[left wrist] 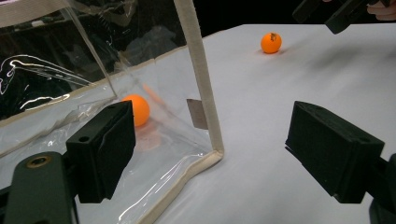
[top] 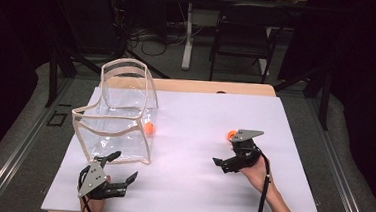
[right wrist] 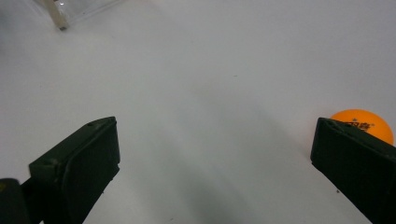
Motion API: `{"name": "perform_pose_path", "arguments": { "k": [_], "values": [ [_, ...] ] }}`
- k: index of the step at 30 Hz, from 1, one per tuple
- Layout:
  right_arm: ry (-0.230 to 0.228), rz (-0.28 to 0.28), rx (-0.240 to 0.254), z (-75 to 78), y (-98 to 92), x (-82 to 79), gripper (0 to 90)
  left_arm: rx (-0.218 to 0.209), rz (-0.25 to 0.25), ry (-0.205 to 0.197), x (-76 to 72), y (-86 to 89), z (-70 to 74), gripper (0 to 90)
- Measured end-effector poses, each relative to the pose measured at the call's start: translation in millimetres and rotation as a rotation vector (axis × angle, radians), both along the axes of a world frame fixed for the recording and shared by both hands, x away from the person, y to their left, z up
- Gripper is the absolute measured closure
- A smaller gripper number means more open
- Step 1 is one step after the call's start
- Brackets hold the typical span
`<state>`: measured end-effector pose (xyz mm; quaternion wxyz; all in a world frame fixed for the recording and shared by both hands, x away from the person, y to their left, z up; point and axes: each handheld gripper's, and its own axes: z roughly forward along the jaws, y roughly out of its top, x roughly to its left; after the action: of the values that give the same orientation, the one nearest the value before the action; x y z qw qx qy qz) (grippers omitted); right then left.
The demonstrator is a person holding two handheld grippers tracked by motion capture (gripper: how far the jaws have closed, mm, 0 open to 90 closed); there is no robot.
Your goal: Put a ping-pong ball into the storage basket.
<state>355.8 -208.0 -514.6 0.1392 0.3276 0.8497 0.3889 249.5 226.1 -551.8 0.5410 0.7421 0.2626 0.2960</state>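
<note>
A clear plastic bag (top: 120, 112) with beige trim stands open on the left of the white table (top: 195, 181). One orange ball (top: 149, 128) lies at its right edge. In the left gripper view this ball (left wrist: 137, 109) shows through the clear wall, and I cannot tell whether it is inside or just behind. A second orange ball (top: 231, 135) lies in the open, right by my right gripper (top: 225, 151). That gripper (right wrist: 215, 154) is open, with the ball (right wrist: 362, 123) just beyond its right jaw. My left gripper (top: 125, 165) is open and empty, facing the bag's near corner (left wrist: 215, 151).
A wooden strip (top: 202, 87) runs along the table's far edge. Behind it stand a black chair (top: 243, 37) and a white table leg (top: 187, 36). The other gripper (left wrist: 336, 11) shows at the top right of the left gripper view.
</note>
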Motion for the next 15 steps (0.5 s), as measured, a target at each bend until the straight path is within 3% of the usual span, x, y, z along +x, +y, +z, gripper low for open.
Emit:
{"name": "perform_pose_path", "arguments": {
  "k": [15],
  "values": [
    [-0.030,-0.042,-0.006,6.0,-13.8,4.2,1.0,0.002,-0.001,0.000,0.3,-0.1,-0.4,15.5]
  ]
}}
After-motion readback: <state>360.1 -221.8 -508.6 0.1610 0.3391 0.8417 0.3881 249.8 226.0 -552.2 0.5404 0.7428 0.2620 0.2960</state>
